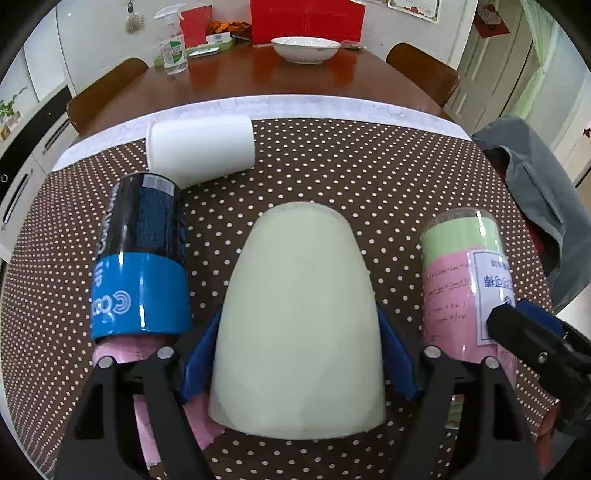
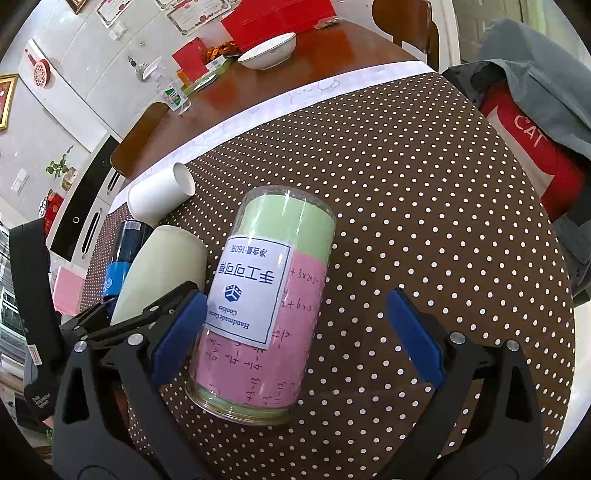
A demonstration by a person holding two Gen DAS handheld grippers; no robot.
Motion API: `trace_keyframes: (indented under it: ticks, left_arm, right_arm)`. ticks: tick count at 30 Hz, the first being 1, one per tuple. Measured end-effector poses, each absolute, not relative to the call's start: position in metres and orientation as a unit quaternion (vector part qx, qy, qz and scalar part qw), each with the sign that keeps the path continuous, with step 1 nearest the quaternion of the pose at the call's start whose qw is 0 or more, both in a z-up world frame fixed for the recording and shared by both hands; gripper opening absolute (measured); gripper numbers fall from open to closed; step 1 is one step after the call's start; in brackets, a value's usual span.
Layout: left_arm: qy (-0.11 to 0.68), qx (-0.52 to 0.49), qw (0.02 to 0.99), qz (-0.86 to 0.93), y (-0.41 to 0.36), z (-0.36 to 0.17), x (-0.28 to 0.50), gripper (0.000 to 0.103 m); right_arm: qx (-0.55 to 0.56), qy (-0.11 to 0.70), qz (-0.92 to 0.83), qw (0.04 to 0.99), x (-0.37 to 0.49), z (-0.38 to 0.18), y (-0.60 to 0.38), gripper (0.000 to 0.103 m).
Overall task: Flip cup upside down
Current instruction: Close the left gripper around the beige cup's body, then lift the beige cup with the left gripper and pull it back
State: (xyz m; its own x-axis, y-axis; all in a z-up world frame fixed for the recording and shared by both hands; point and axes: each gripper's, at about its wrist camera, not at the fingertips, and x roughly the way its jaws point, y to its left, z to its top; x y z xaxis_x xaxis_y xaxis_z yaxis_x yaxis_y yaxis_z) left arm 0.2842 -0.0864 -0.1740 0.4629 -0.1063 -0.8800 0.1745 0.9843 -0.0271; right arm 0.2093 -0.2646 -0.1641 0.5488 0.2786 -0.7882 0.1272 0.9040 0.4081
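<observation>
Dining room; wooden table (image 1: 295, 79) with a brown white-dotted cloth (image 1: 369, 166) over its near end, white band along the cloth's far edge; white bowl (image 1: 305, 48), spray bottle (image 1: 173, 51) and red boxes (image 1: 306, 18) at the far end; chairs on both sides, a grey garment (image 1: 543, 206) over the right one.

Left gripper (image 1: 299, 363): blue pads pressed against both sides of a pale cream cup (image 1: 299, 325), jaws closed onto it near its wide rim; cup stands mouth-down on the cloth, closed base upward; same cup in the right wrist view (image 2: 162, 273), between the black-and-blue can (image 2: 123, 258) and the clear jar (image 2: 262, 302).

Black-and-blue can (image 1: 142, 258) upright just left of the cream cup; clear jar (image 1: 461, 280) with green and pink paper inside and a white label, just right of it, label text inverted; a white paper cup (image 1: 201, 147) lies on its side beyond the can, near the cloth's far edge.

Right gripper (image 2: 295, 336): jaws wide apart, straddling the clear jar; left pad (image 2: 181, 332) at or just beside the jar wall, contact not resolvable; right pad (image 2: 415, 334) well clear; nothing clamped.
</observation>
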Motion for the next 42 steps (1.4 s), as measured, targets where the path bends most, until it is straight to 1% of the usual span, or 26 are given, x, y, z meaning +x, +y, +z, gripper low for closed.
trace_keyframes:
  ticks: [8, 17, 31, 42]
  left_arm:
    - [0.496, 0.032, 0.865, -0.072, -0.080, -0.164, 0.275, 0.077]
    - [0.459, 0.031, 0.885, -0.070, -0.078, -0.134, 0.252, 0.077]
    - [0.405, 0.029, 0.912, -0.061, -0.066, -0.089, 0.179, 0.077]
    - [0.383, 0.009, 0.923, -0.045, -0.031, -0.081, 0.122, 0.077]
  right_arm:
    - [0.208, 0.465, 0.048, 0.859, 0.205, -0.157, -0.261, 0.096]
    - [0.203, 0.439, 0.055, 0.874, 0.187, -0.135, -0.257, 0.096]
    - [0.191, 0.392, 0.067, 0.897, 0.125, -0.099, -0.243, 0.096]
    - [0.165, 0.383, 0.083, 0.905, 0.082, -0.091, -0.211, 0.096]
